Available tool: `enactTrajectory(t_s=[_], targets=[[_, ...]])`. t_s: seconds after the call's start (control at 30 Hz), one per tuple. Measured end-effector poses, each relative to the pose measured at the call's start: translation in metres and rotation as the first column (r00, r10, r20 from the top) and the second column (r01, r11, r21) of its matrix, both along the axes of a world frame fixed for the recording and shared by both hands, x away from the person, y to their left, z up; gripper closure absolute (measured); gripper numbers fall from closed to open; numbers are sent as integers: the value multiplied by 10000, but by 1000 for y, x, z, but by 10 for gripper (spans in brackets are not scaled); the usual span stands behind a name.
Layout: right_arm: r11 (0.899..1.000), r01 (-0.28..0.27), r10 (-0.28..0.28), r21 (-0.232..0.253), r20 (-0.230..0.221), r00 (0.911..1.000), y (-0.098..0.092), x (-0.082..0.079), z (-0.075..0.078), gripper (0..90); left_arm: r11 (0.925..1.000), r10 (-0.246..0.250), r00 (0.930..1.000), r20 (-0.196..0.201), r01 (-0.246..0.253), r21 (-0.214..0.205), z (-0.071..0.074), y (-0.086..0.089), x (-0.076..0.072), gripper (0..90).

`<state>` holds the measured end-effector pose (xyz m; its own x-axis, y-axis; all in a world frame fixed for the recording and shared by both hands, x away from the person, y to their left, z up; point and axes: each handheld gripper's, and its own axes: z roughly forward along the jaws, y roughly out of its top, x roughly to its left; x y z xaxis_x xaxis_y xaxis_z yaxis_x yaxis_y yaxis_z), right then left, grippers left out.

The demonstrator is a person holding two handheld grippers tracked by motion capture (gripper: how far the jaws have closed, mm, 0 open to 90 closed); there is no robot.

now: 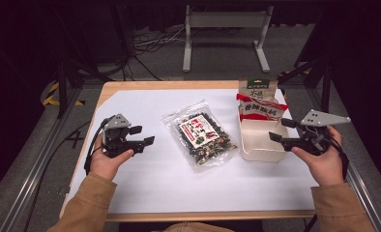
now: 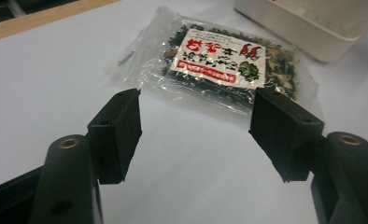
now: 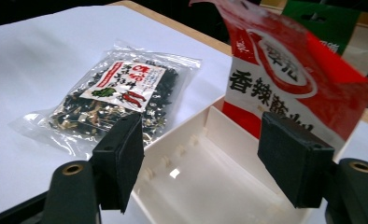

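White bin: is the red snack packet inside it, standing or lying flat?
Inside, standing: the red snack packet rises upright from the white bin at its far end.

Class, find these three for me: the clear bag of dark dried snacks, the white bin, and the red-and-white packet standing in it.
Clear snack bag (image 1: pixel 199 134): high view, on its printed label.
White bin (image 1: pixel 261 154): high view, on its near wall.
Red-and-white packet (image 3: pixel 285 79): right gripper view, on its printed front.
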<state>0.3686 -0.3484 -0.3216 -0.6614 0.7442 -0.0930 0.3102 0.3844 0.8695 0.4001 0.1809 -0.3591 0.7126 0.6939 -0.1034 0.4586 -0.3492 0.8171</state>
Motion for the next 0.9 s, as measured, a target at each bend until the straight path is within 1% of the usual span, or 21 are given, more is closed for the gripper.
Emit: enactTrajectory(t_s=[0.07, 0.13, 0.17, 0.2, 0.23, 0.27, 0.3, 0.33, 0.37, 0.4, 0.43, 0.47, 0.5, 0.57, 0.67, 0.7, 0.73, 0.77, 0.8, 0.9], targets=[[10000, -13, 12, 58, 7, 10000, 3, -2, -3, 320, 9998, -102, 9999, 102, 100, 155, 2, -2, 3, 371], [9999, 11, -11, 124, -19, 10000, 6, -4, -7, 323, 9998, -52, 9999, 108, 50, 166, 4, -4, 5, 378], [9999, 45, -45, 106, -9, 10000, 7, -5, -8, 323, 10000, -54, 10000, -43, 54, 67, 4, -5, 7, 383], [9999, 63, -63, 95, 47, 10000, 9, -7, -10, 323, 10000, -66, 9999, -110, 67, 68, 5, -5, 9, 389], [9998, 48, -48, 169, 4, 10000, 10, -8, -11, 323, 10000, -35, 9997, -254, 36, 29, 5, -5, 11, 392], [9997, -4, 4, 235, 8, 10000, 11, -9, -13, 323, 10000, 29, 9997, -261, -29, -10, 5, -6, 12, 396], [9996, -48, 48, 291, -1, 10000, 12, -9, -14, 323, 9999, 96, 9993, -364, -99, -77, 5, -7, 15, 394], [9996, -48, 48, 291, -1, 10000, 12, -9, -14, 323, 9999, 96, 9993, -364, -99, -77, 5, -7, 15, 361], [9995, -58, 59, 311, -12, 10000, 14, -10, -15, 323, 9996, 222, 9980, -585, -232, -158, 4, -7, 18, 361], [9996, -80, 81, 260, -43, 10000, 15, -11, -16, 324, 9993, 235, 9979, -604, -253, -293, 3, -7, 20, 328], [9996, -137, 140, 265, -104, 9998, 17, -12, -18, 323, 9992, 179, 9980, -606, -201, -356, 3, -8, 22, 328], [9995, -164, 167, 280, -105, 9998, 18, -12, -18, 326, 9992, 211, 9985, -508, -228, -322, 3, -9, 26, 325], [9993, -228, 231, 304, -97, 9997, 20, -13, -18, 327, 9992, 211, 9985, -508, -228, -322, 3, -9, 26, 316], [9990, -330, 332, 289, -49, 9994, 23, -14, -19, 330, 9993, 242, 9979, -596, -258, -268, 2, -14, 33, 299], [9987, -426, 428, 268, -51, 9991, 26, -15, -19, 332, 9993, 325, 9980, -539, -335, -175, 1, -18, 37, 285], [9985, -491, 493, 258, -85, 9987, 29, -16, -20, 332, 9989, 421, 9977, -524, -430, -158, 0, -20, 42, 267], [9985, -491, 493, 258, -85, 9987, 29, -16, -20, 332, 9989, 421, 9977, -524, -430, -158, 0, -20, 42, 250], [9983, -544, 546, 224, -92, 9985, 32, -17, -21, 332, 9984, 510, 9958, -758, -526, -194, -3, -22, 48, 231], [9983, -544, 546, 224, -92, 9985, 32, -17, -21, 332, 9984, 510, 9958, -758, -526, -194, -3, -22, 48, 211], [9977, -654, 656, 196, -90, 9978, 37, -20, -22, 332, 9970, 666, 9922, -1050, -703, -318, -7, -24, 57, 205]])
